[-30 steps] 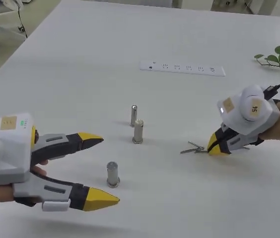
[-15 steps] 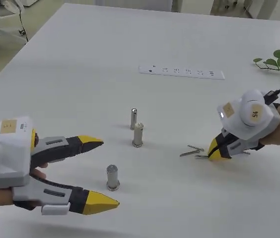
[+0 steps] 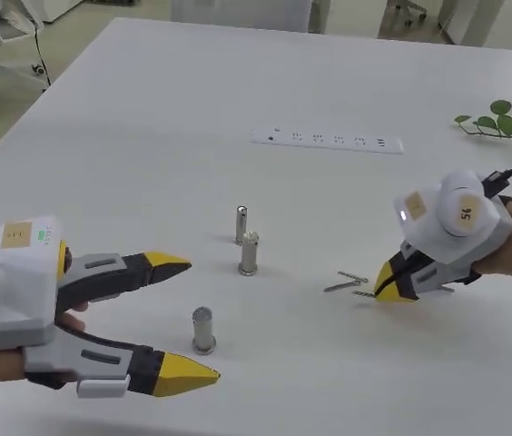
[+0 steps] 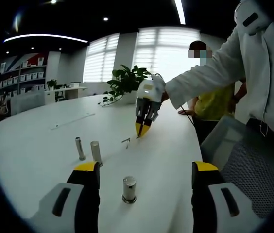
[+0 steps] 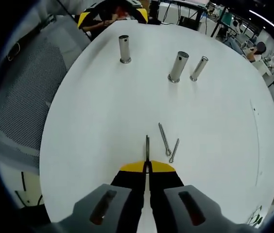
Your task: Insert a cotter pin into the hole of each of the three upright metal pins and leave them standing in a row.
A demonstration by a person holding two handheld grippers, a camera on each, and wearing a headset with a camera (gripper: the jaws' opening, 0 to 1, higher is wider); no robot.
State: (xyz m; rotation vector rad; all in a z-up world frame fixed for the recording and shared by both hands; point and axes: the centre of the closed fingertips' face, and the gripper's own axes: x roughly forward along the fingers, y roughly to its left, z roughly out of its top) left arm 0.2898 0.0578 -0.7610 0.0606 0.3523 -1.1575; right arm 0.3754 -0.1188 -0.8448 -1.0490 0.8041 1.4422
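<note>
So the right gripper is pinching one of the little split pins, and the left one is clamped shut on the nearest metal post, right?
Not quite. The left gripper is open, jaws wide apart. The nearest metal post stands free on the table ahead of them, as the left gripper view shows. The right gripper is indeed shut on one split pin.

metal pins (image 3: 250, 253): three, silver, upright, apart | cotter pins (image 5: 168, 143): two lying loose | third clamped in right gripper (image 5: 147, 166)

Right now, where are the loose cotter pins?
In the head view, two loose cotter pins lie on the table right of the three metal pins, beside the right hand-held gripper, which pinches a third cotter pin.
</note>
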